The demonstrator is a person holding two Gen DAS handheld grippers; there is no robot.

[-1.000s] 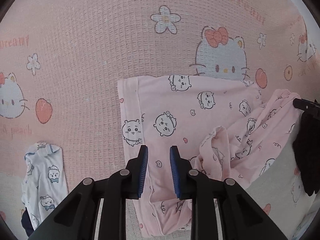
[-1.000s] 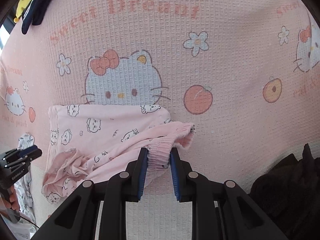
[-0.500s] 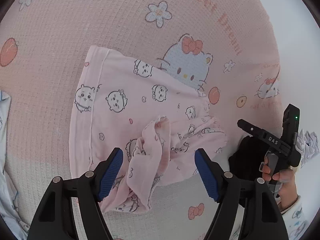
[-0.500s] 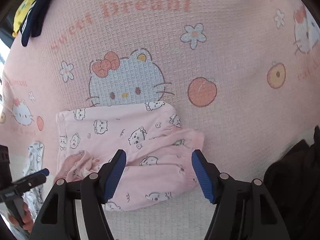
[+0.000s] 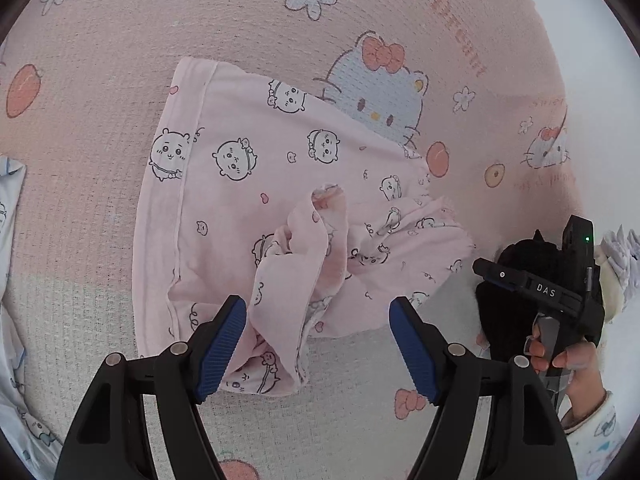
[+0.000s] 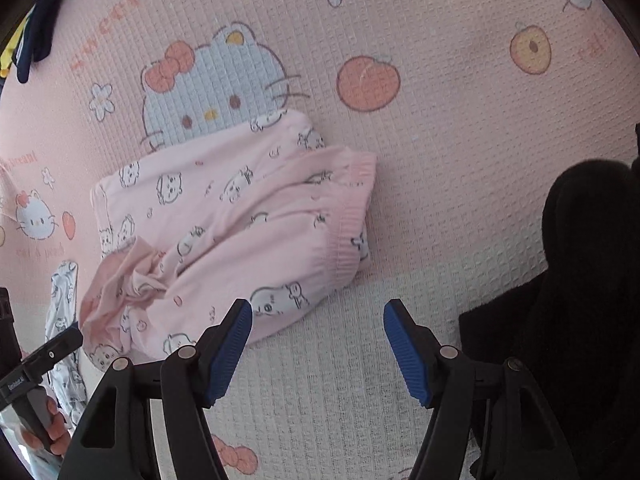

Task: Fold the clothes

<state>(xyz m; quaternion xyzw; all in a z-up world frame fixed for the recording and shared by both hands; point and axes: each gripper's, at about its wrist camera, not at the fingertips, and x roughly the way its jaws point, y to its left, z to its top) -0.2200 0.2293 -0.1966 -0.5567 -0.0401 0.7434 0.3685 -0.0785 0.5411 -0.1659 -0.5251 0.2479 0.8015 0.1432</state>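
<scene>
Before you, pink waffle-weave blanket [image 5: 120, 40] printed with cartoon cats, flowers, peaches, evenly daylit, white surface [image 5: 560, 40] at its edge

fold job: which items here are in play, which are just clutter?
In play:
- pink garment, part-folded on the blanket
- left hand-held gripper, open
- right hand-held gripper, open, nothing between the jaws

Lying about:
- black garment
- pale printed garment
- dark and yellow cloth
</scene>
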